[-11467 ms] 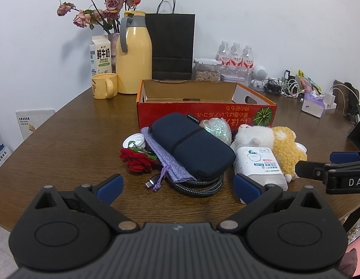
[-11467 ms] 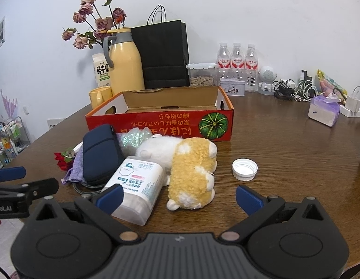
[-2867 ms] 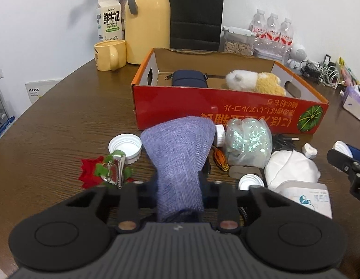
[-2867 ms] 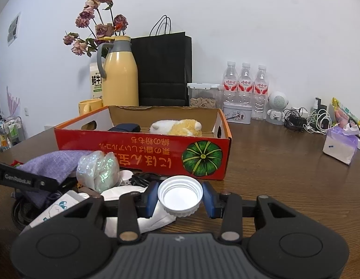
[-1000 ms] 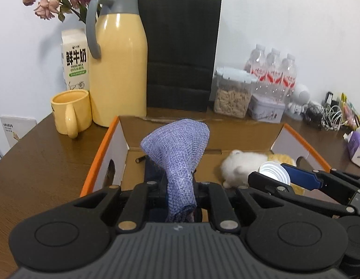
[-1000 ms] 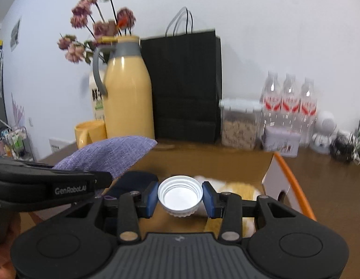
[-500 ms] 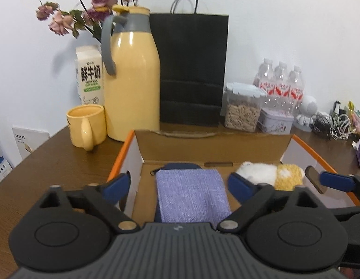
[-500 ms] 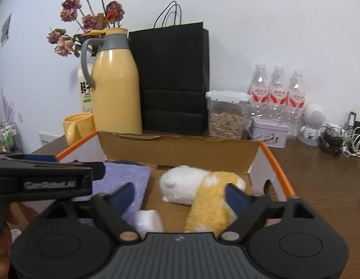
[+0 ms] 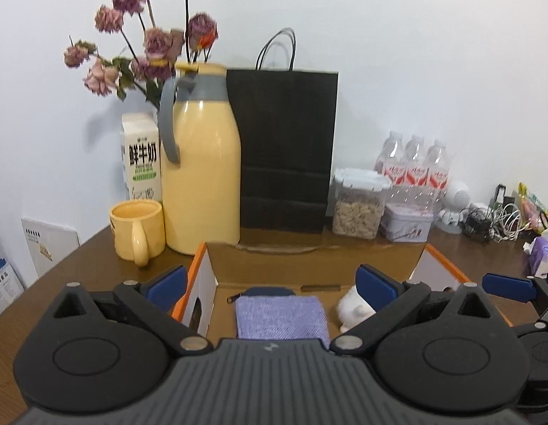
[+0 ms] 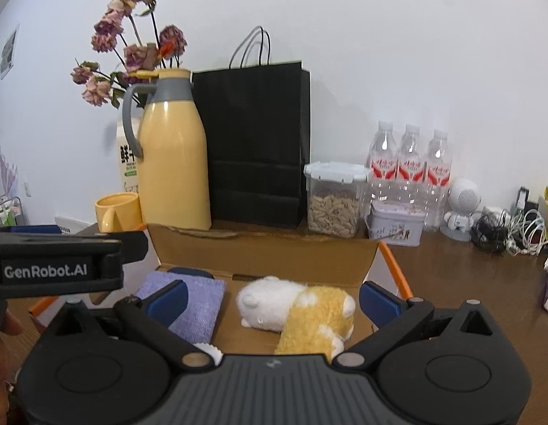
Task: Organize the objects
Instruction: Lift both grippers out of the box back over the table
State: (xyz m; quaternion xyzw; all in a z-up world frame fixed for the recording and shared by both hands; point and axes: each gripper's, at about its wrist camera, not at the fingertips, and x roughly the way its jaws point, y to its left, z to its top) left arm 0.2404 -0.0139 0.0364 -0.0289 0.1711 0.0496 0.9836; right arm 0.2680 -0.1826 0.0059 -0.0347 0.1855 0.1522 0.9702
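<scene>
Both grippers hover above the near edge of the open cardboard box (image 9: 314, 265), and each now stands with its jaws spread wide and nothing between them. The left gripper (image 9: 270, 283), which a second ago pinched the purple cloth (image 9: 281, 315), has let it go: the cloth lies flat on the box floor, resting on a dark pouch (image 9: 261, 289) whose far edge shows just beyond it. The right gripper (image 10: 270, 301), whose jaws are opening to their full spread, no longer clamps the white cap (image 10: 207, 349); the cap lies inside the box at its near side, mostly hidden behind the gripper body, just beside the cloth's near corner. The plush toy (image 10: 298, 310), white at one end and yellow at the other, lies on its side in the right half of the box, where it also lay half a second ago. Compared with that frame, both cameras sit slightly higher, and less of the box floor shows. Behind the box stand the yellow jug (image 9: 199, 163), black bag (image 9: 284, 141) and seed jar (image 9: 357, 205); left of the box, near its far corner, stands the yellow mug (image 9: 137, 230). Right of the box the brown table (image 10: 468, 283) is bare.
</scene>
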